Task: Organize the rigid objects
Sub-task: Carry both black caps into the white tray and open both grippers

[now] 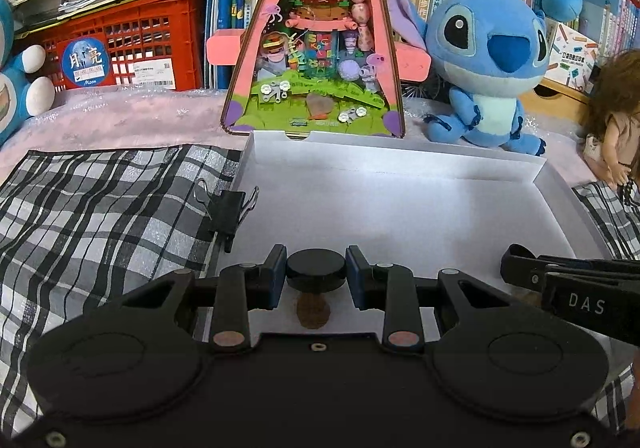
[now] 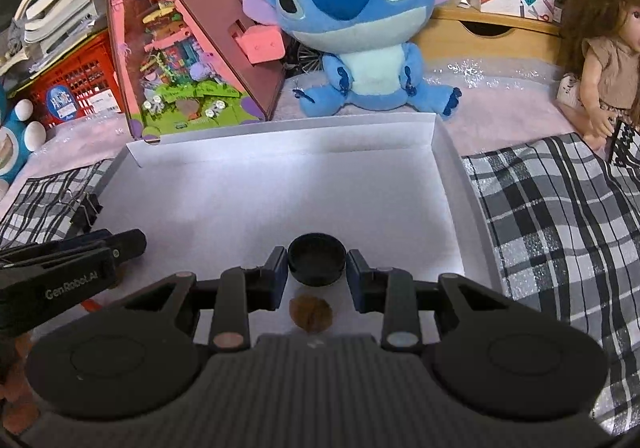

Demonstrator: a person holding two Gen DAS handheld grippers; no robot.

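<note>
My left gripper is shut on a black round cap, top side up, held over the near part of the white box. My right gripper is shut on a second black round cap, hollow side up, also over the white box. A brown walnut lies on the box floor under the left gripper; a walnut shows in the right wrist view too. A black binder clip sits at the box's left edge, also seen in the right wrist view.
A checked cloth covers the surface on both sides of the box. Behind the box stand a pink triangular toy house, a blue plush, a doll, a red crate and books.
</note>
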